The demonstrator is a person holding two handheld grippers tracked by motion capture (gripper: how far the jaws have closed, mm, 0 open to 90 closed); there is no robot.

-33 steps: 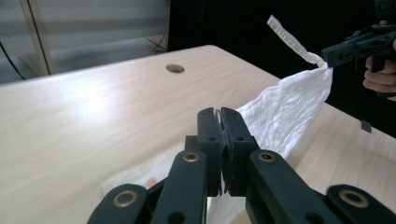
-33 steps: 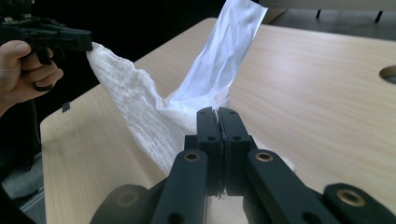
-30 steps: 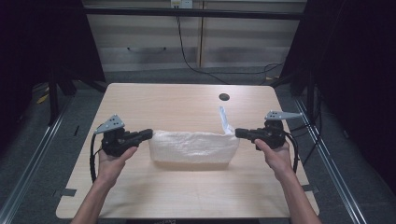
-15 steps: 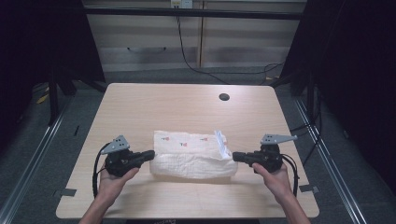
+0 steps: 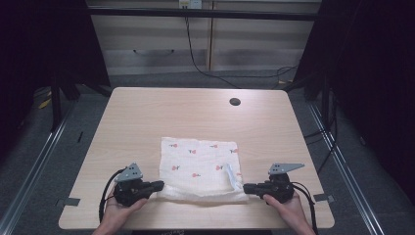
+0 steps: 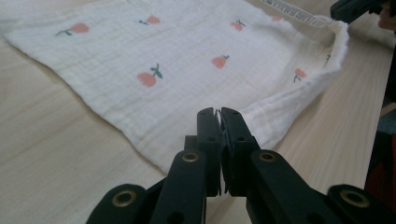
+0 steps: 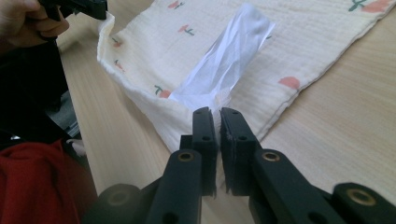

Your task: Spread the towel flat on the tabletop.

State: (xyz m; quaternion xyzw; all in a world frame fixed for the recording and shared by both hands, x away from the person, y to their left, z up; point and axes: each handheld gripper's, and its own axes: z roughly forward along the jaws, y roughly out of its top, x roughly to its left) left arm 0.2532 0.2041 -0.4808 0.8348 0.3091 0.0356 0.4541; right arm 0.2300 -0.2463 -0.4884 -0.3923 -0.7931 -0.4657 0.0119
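Both grippers (image 5: 160, 185) (image 5: 247, 187) pinch the cloth's (image 5: 198, 166) near corners, spread flat.

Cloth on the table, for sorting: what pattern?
White muslin cloth with small red flowers; left gripper view.

cloth (image 5: 198, 166): 1 | label (image 5: 231, 175): 1 | grippers: 2, left gripper (image 5: 159, 185), right gripper (image 5: 247, 187) | table (image 5: 147, 117): 1 | table hole (image 5: 235, 102): 1

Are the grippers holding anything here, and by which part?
Both hold the white cloth by its near corners: the left gripper pinches the near-left corner, the right gripper the near-right corner beside the care label.
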